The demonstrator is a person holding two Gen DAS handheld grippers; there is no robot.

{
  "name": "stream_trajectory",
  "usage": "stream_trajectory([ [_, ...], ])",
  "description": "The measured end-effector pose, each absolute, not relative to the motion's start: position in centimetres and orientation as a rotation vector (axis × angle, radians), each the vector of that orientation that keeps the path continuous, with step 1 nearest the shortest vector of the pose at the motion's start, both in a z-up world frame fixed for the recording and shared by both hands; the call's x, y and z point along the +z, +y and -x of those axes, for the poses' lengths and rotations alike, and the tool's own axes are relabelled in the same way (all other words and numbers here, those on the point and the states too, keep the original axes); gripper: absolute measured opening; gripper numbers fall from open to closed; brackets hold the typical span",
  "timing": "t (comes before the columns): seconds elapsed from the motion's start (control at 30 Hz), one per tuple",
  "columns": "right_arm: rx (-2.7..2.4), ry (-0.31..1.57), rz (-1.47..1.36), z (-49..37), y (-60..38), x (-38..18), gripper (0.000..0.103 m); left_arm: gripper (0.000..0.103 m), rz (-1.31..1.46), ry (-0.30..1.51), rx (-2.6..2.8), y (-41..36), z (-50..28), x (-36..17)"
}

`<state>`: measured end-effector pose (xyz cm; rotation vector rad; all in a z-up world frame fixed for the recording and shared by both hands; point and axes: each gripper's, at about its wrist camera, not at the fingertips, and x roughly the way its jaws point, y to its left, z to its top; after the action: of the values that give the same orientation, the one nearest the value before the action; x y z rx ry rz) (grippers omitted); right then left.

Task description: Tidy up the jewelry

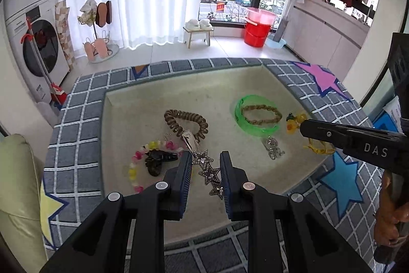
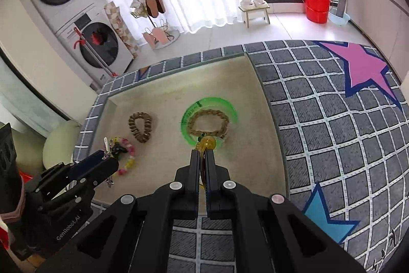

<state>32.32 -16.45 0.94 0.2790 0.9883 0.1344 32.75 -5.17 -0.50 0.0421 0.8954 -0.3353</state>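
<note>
A beige tray sits sunk in a grey checked mat. My left gripper is shut on a silver star hair clip; in the right wrist view the left gripper shows the clip's ends sticking out above and below its fingers. My right gripper is shut on a yellow duck charm with a yellow cord, and hovers by the green bangle. In the left wrist view the right gripper carries the duck charm at the tray's right side.
In the tray lie a brown spiral hair tie, a braided brown bracelet inside the green bangle, a flower bead bracelet, a black clip and a clear crystal charm. A pale cushion is left.
</note>
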Motion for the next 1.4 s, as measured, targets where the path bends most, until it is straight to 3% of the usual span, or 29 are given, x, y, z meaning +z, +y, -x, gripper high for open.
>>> stream_trajectory([
  [1.4, 0.080, 1.055, -0.254, -33.5, -16.1, -2.9, 0.005, 0.037, -0.157, 0.913, -0.221, -7.0, -33.7, -3.9],
])
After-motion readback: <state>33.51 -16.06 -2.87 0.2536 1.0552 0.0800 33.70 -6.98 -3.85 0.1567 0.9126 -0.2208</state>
